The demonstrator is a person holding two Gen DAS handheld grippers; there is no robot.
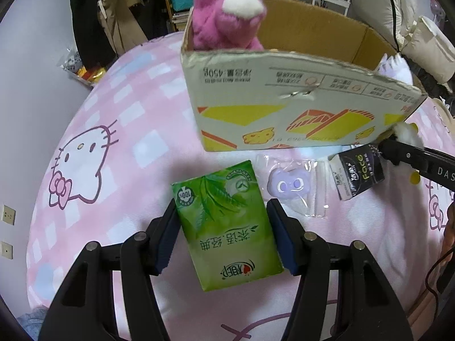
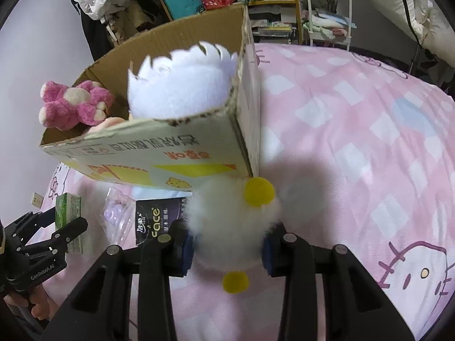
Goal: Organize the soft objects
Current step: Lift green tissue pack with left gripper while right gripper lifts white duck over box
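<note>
Presently the cardboard box [image 1: 298, 108] on the bed [image 1: 119, 130] holds a pink plush bear [image 1: 224, 20] and a white plush [image 2: 184, 85], so the task is judged partly done. The left gripper [image 1: 223, 237] has its fingers closed against the sides of a green tissue pack [image 1: 227, 227], just in front of the box. The right gripper [image 2: 227, 251] clamps a white fluffy toy [image 2: 233, 221] with yellow pompoms near the box corner. Left on the bed: a bagged purple charm [image 1: 290, 186] and a black tissue pack [image 1: 358, 176]. The box floor is hidden; whether the green pack is lifted cannot be told.
</note>
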